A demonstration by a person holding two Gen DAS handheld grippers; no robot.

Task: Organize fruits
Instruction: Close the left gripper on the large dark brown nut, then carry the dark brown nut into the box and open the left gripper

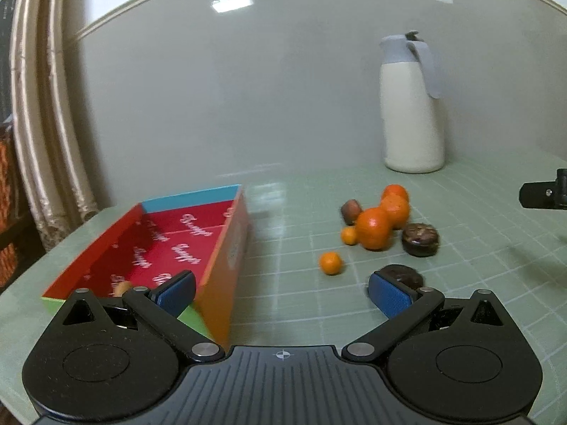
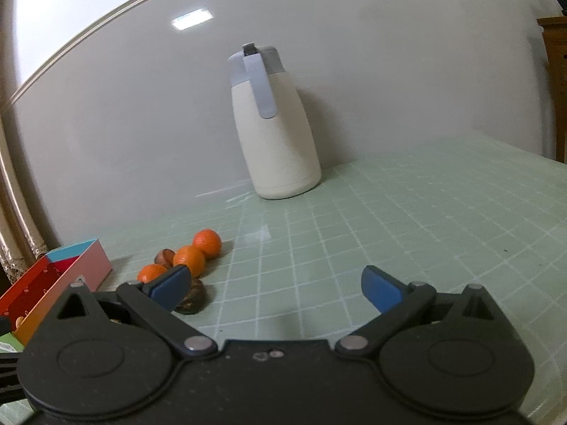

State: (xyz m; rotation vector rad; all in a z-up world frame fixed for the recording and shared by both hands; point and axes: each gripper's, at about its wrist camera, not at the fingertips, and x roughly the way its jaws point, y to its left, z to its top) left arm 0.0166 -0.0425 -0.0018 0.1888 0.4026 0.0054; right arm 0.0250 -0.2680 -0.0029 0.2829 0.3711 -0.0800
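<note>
A pile of fruit lies on the green grid mat: large oranges (image 1: 375, 228), two small oranges (image 1: 330, 263), a brown fruit (image 1: 351, 210) and two dark round fruits (image 1: 420, 239). The pile also shows in the right wrist view (image 2: 189, 260). An open red cardboard box (image 1: 170, 244) with orange and blue sides stands left of the pile; a small tan item lies inside near its front. My left gripper (image 1: 281, 292) is open and empty, hovering between box and fruit. My right gripper (image 2: 276, 288) is open and empty, right of the pile.
A cream thermos jug (image 1: 411, 106) with a grey-blue lid stands at the back against the wall, also in the right wrist view (image 2: 274, 124). Curtains (image 1: 39, 106) hang at the left. The table edge curves at the left of the box.
</note>
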